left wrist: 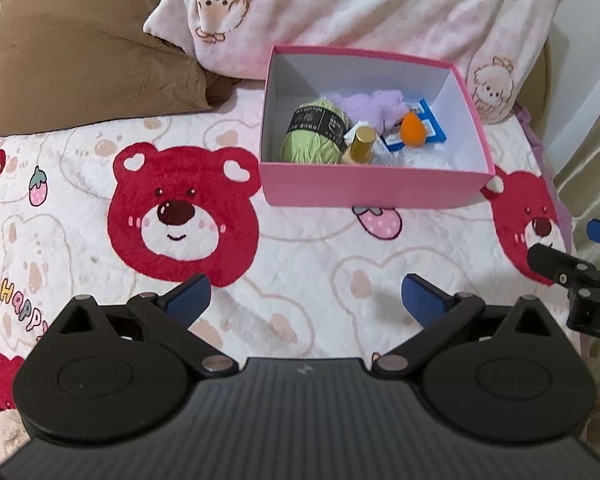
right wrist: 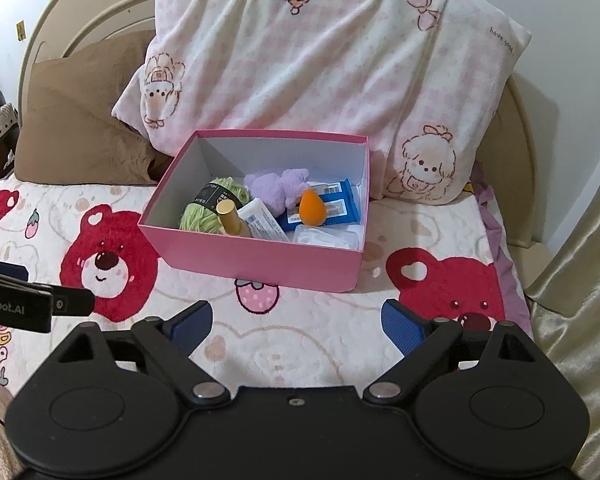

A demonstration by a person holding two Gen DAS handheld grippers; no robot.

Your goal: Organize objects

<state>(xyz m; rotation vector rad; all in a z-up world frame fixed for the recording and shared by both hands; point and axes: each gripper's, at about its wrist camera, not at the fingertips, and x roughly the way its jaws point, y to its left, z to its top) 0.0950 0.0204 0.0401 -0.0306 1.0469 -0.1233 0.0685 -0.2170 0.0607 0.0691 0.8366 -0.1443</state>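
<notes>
A pink box (left wrist: 364, 188) (right wrist: 260, 258) sits on the bed in front of the pillows. Inside lie a green yarn ball (left wrist: 312, 136) (right wrist: 208, 210), a gold-capped bottle (left wrist: 360, 146) (right wrist: 230, 218), a purple fluffy thing (left wrist: 376, 106) (right wrist: 280, 188), an orange sponge (left wrist: 414, 128) (right wrist: 313, 208), a blue packet (left wrist: 432, 128) (right wrist: 340, 208), a white tube (right wrist: 262, 222) and a clear packet (right wrist: 326, 238). My left gripper (left wrist: 306, 300) is open and empty, low over the blanket in front of the box. My right gripper (right wrist: 298, 324) is open and empty, also in front of the box.
A bear-print blanket (left wrist: 180, 220) (right wrist: 108, 264) covers the bed. A pink cartoon pillow (left wrist: 360, 8) (right wrist: 320, 68) and a brown pillow (left wrist: 88, 64) (right wrist: 76, 132) lean behind the box. A gold curtain (right wrist: 580, 280) hangs at the right bed edge.
</notes>
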